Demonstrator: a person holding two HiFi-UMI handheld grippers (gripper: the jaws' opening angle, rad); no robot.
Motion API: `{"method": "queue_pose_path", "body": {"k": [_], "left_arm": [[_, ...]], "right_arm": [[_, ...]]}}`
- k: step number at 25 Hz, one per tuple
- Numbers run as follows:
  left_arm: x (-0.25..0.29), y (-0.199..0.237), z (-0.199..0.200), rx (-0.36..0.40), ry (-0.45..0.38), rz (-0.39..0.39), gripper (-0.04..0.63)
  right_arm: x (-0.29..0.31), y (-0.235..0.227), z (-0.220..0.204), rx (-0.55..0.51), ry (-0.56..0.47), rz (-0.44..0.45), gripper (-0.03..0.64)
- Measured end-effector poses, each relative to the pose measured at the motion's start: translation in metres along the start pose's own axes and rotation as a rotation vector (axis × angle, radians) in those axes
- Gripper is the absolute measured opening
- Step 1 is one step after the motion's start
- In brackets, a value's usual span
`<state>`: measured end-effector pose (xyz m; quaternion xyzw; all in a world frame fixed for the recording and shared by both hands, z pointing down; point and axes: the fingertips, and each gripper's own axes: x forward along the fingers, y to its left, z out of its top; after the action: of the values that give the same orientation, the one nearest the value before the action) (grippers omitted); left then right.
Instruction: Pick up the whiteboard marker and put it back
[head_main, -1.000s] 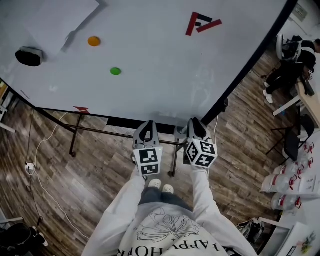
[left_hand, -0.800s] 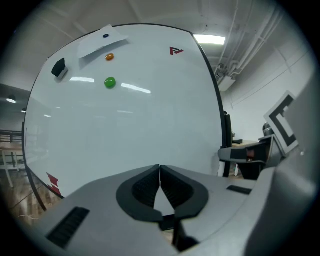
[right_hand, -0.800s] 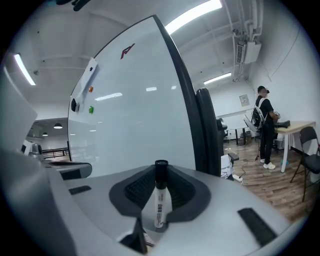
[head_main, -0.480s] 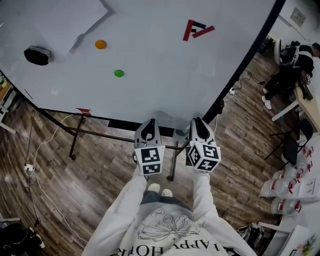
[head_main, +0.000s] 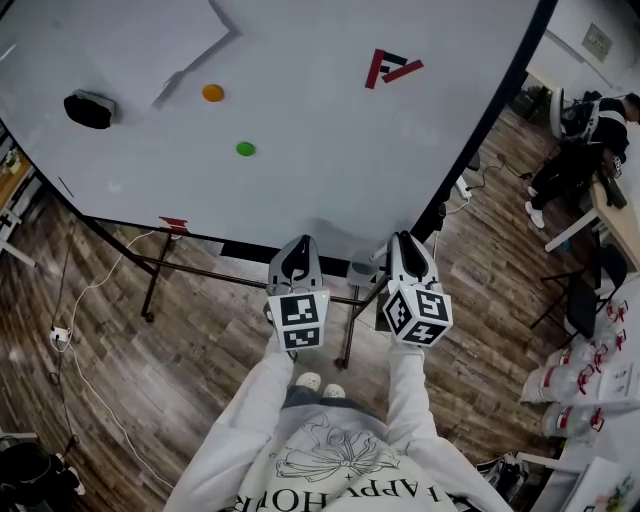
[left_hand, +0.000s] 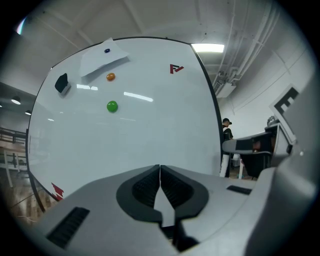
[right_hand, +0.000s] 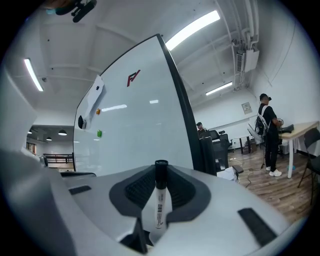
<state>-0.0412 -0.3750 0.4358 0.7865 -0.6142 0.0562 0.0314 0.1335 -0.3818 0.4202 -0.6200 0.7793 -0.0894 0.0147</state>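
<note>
Black ribbed fingers of the right gripper are closed on a white-barrelled, black-capped whiteboard marker. It stands clamped between them at the bottom centre of the right gripper view, with the cap reaching just past the tips toward the board. The left gripper has its own dark fingers pressed together with nothing between them, so it carries no load.

In the head view both grippers sit side by side at lower centre, just below the bottom edge of the large white whiteboard that fills the upper part of the frame. On the board, a green round magnet and an orange round magnet lie left of centre. A black eraser is at the far left, a sheet of white paper is at the upper left, and a red logo is at the upper right. A dark ledge runs along the board's lower edge, just above the grippers, and wood-plank floor spreads beneath.

The picking-up half of the task looks done, since the marker is off any surface and firmly in the right gripper. The putting-back half remains. The marker has to be carried to its resting place and let go there. That place is probably the ledge, though the pictures do not settle it.
</note>
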Motion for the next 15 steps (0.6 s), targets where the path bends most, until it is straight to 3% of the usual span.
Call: {"method": "queue_pose_path", "body": {"k": [15], "left_arm": [[-0.009, 0.007, 0.007, -0.001, -0.013, 0.009, 0.007]], "right_arm": [[-0.004, 0.011, 0.007, 0.015, -0.007, 0.016, 0.064]]}}
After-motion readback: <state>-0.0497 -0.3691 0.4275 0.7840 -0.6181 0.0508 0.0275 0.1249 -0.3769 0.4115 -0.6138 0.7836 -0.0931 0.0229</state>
